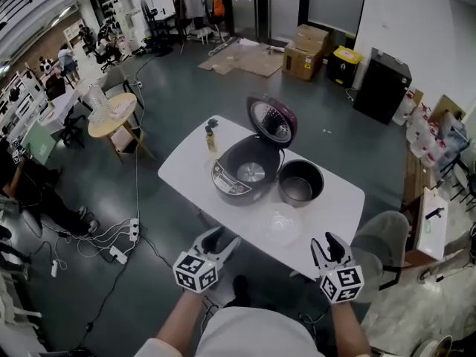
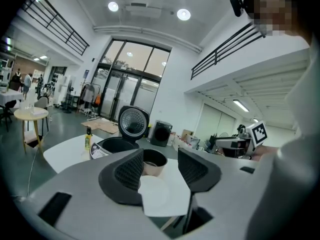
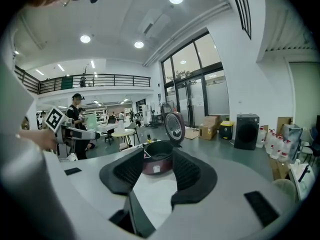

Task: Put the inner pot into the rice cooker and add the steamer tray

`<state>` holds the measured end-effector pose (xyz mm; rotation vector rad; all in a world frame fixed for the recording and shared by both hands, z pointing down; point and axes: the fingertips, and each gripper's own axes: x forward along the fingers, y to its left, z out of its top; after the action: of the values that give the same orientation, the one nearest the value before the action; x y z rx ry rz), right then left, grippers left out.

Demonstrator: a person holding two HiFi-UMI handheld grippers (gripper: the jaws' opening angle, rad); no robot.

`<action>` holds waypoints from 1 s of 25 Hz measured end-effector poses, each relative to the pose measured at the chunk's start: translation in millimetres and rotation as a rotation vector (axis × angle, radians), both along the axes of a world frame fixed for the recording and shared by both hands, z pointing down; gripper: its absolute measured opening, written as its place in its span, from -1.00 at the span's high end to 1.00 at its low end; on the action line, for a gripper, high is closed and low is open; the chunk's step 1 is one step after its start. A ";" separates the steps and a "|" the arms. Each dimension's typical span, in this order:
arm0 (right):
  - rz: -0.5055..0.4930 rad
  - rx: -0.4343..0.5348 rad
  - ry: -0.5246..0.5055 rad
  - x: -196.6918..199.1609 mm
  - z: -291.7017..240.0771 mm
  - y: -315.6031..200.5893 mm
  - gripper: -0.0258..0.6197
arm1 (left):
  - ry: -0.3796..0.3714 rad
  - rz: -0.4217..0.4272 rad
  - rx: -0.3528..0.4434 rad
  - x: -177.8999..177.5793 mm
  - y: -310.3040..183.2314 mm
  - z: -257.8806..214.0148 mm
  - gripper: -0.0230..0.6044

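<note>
Presently one cooker point(image 1: 229, 181), one pot point(image 1: 301, 200), one tray point(image 1: 282, 226), one bottle point(image 1: 211, 139).

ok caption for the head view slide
Left gripper and right gripper, both open, before the table: rice cooker lid up, inner pot beside it, steamer tray nearest.

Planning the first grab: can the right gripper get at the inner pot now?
Probably yes. The right gripper is open and empty, and the inner pot stands free on the table beside the rice cooker; the steamer tray lies slightly aside.
</note>
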<state>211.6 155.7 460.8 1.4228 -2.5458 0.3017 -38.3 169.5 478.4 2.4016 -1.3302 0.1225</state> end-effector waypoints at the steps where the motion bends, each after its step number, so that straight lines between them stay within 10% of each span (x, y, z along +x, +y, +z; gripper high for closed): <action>1: 0.006 -0.002 0.002 -4.3 1.4 -5.2 0.32 | 0.001 0.008 -0.004 -3.3 -6.6 2.0 0.18; 25: 0.176 -0.054 0.069 -46.6 23.5 -86.0 0.32 | 0.007 0.184 -0.096 -37.4 -117.6 42.3 0.19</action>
<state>165.1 69.7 484.3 1.6111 -2.3444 0.3406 -75.6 51.9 520.7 2.4364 -1.0730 0.2231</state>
